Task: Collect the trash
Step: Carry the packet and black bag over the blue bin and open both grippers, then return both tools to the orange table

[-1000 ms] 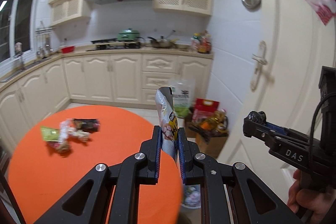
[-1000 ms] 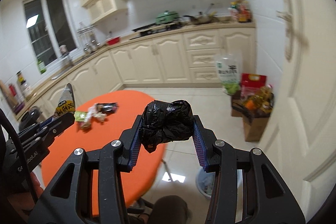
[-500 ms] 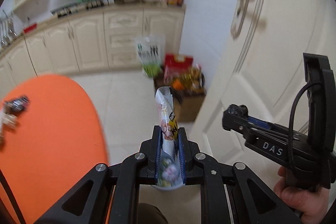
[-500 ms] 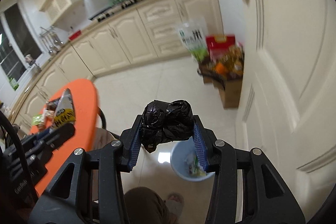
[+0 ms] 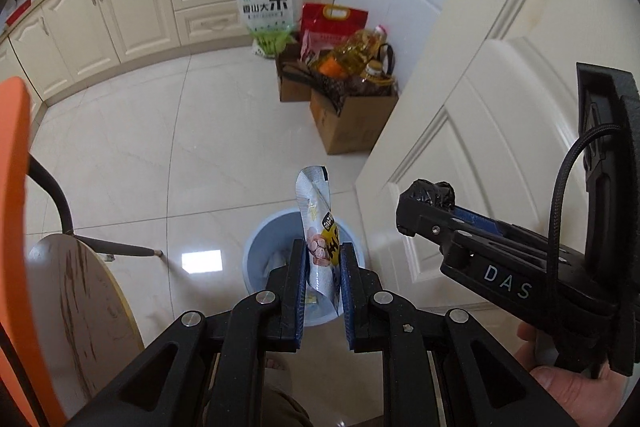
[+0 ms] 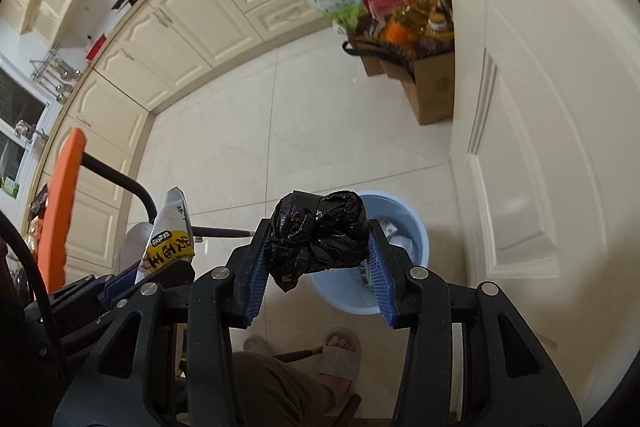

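both grippers swung away from the orange table (image 5: 14,155) and tipped down toward the floor since 1 second ago; table top and its leftover wrappers gone from the middle of view, only the table's edge left at the side. pale blue bin (image 5: 256,247) now directly below. left gripper (image 5: 323,259) clamped almost fully closed on a silver snack wrapper (image 5: 320,239), pinched upright between the blue pads, top end sticking up past the fingertips, hanging over the bin's opening. right gripper (image 6: 316,247) part open, squeezing a crumpled black plastic bag (image 6: 318,235) between both pads, wad bulging above the fingers, poised over the near rim of the bin (image 6: 416,227). scraps of paper visible inside the bin. cardboard boxes of groceries (image 5: 348,99) against the white door (image 5: 480,107), well apart from the bin. sandalled foot (image 6: 340,351) on the tiles just beside the bin.
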Demonstrator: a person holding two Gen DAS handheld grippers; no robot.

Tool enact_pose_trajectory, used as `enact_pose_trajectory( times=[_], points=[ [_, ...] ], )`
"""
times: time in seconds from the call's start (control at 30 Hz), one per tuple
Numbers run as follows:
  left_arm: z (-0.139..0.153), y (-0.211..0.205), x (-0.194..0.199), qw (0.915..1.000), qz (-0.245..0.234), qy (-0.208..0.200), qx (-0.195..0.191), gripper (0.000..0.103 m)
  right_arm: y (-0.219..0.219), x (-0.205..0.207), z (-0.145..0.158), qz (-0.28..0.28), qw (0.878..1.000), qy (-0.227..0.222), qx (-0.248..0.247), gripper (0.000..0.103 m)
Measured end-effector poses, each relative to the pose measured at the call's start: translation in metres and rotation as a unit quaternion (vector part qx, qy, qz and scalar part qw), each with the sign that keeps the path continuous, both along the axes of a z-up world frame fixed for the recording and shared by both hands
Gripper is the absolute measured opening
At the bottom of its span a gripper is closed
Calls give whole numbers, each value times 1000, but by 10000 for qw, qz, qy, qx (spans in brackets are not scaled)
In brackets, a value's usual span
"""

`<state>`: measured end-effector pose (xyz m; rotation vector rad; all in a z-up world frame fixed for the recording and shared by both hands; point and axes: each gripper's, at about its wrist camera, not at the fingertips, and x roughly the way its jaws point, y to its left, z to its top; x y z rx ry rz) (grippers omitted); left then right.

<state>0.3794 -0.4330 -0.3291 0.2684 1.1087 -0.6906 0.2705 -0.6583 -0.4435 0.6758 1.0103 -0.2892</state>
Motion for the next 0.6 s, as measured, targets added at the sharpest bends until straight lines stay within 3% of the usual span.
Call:
enact_pose_trajectory(
  times=[0.17, 0.23, 0.3, 0.4, 0.5, 0.6],
  points=[
    [-1, -27, 26, 9999, -53, 45, 156, 23, -4, 9, -10, -52, 9999, 32, 105, 48],
    [-3, -37, 31, 9997, -48, -16, 256, 36, -6, 9, -11, -84, 9998, 13, 167, 53],
    [-1, -36, 31, 9996, 14, -74, 256, 69, -10, 8, -12, -219, 9996, -9, 186, 79],
    [0, -37, 28, 9992, 106, -264, 294, 87, -16, 1, -11, -452, 9986, -75, 257, 88],
    [3, -42, 20, 9986, 85, -387, 341, 92, -19, -7, -6, -634, 9978, -77, 194, 100],
    [14, -42, 6, 9979, 65, -554, 315, 94, -20, -15, 1, -731, 9972, -84, 159, 103]
  ],
)
